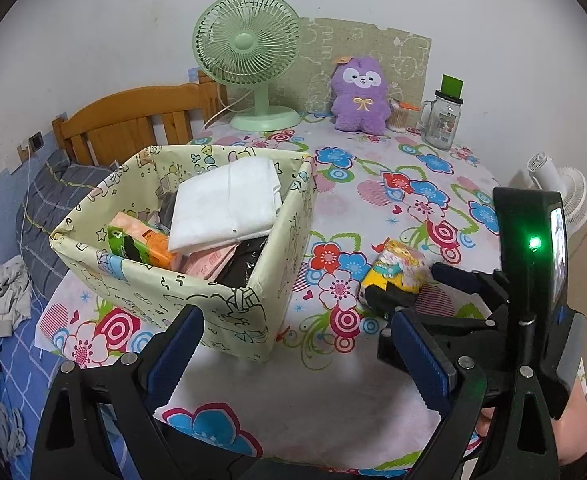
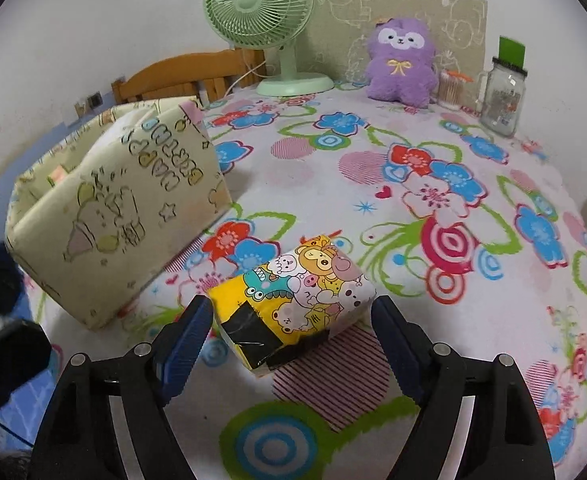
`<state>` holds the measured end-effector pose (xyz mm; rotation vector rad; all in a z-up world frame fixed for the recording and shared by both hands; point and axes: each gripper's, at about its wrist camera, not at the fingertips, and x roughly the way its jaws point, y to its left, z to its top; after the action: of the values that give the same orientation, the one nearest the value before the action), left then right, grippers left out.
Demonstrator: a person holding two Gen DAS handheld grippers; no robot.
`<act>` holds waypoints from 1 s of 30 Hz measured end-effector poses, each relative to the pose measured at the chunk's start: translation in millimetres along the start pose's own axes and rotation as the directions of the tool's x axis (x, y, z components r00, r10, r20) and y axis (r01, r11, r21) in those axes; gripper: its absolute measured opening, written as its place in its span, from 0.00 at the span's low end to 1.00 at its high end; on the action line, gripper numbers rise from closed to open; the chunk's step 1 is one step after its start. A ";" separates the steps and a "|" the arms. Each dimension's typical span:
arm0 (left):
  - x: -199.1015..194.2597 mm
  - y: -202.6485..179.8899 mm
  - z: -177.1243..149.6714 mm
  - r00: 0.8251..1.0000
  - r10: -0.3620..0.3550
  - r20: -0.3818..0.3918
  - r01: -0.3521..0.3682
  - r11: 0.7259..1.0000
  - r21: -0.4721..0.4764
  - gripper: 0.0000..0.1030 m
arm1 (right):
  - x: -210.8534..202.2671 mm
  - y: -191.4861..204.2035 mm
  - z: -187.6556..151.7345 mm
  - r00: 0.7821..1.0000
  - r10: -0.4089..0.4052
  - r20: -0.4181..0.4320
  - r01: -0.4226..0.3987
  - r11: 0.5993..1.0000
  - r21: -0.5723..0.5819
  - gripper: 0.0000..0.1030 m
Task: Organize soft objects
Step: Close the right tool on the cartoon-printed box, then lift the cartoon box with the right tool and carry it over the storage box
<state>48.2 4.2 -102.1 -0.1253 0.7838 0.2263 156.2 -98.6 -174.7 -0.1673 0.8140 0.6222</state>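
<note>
The right gripper (image 2: 293,344) has its jaws wide around the tissue pack (image 2: 293,300), seemingly not touching it. The left gripper (image 1: 297,356) hangs with jaws wide beside the storage box (image 1: 249,276) on the bench (image 1: 373,184).

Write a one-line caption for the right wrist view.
Open right gripper straddles a cartoon-print tissue pack lying on the floral tablecloth, beside the yellow storage box.
</note>
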 end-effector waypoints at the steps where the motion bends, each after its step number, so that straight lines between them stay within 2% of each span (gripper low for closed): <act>1: 0.7 0.8 0.4 1.000 0.001 -0.001 -0.001 1.000 -0.002 0.93 | 0.1 0.0 0.4 1.000 0.020 0.001 -0.020 1.000 0.005 0.62; 2: 1.5 1.6 0.5 1.000 0.002 -0.002 -0.002 1.000 -0.003 0.93 | 1.7 0.6 0.8 0.999 0.042 -0.010 -0.042 0.999 0.002 0.56; 7: 4.7 5.1 0.9 1.000 -0.001 -0.011 0.001 1.000 -0.011 0.93 | -0.1 4.9 0.7 0.999 0.032 -0.018 -0.033 0.999 -0.027 0.45; 10: 5.3 5.6 0.6 1.000 -0.005 -0.013 0.005 1.000 -0.013 0.93 | -5.2 6.3 1.1 0.999 0.033 -0.015 -0.033 0.999 -0.032 0.41; 14: 4.9 4.8 -0.2 1.000 -0.006 -0.014 0.005 1.000 -0.009 0.93 | -14.8 6.9 2.7 1.000 0.008 0.013 -0.008 0.999 -0.032 0.39; 24: -0.4 6.7 4.4 1.000 -0.006 0.003 0.006 1.000 -0.018 0.93 | -54.2 -2.6 12.5 0.995 0.002 0.105 -0.004 1.000 0.020 0.39; 30: -4.8 11.8 10.4 1.000 -0.004 0.023 0.005 1.000 -0.031 0.93 | -75.8 5.6 22.1 0.988 0.002 0.151 -0.002 1.000 0.001 0.39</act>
<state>49.1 16.9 -91.7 -0.1537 0.7574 0.2357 127.5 -120.2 -104.2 -0.1166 0.6681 0.6282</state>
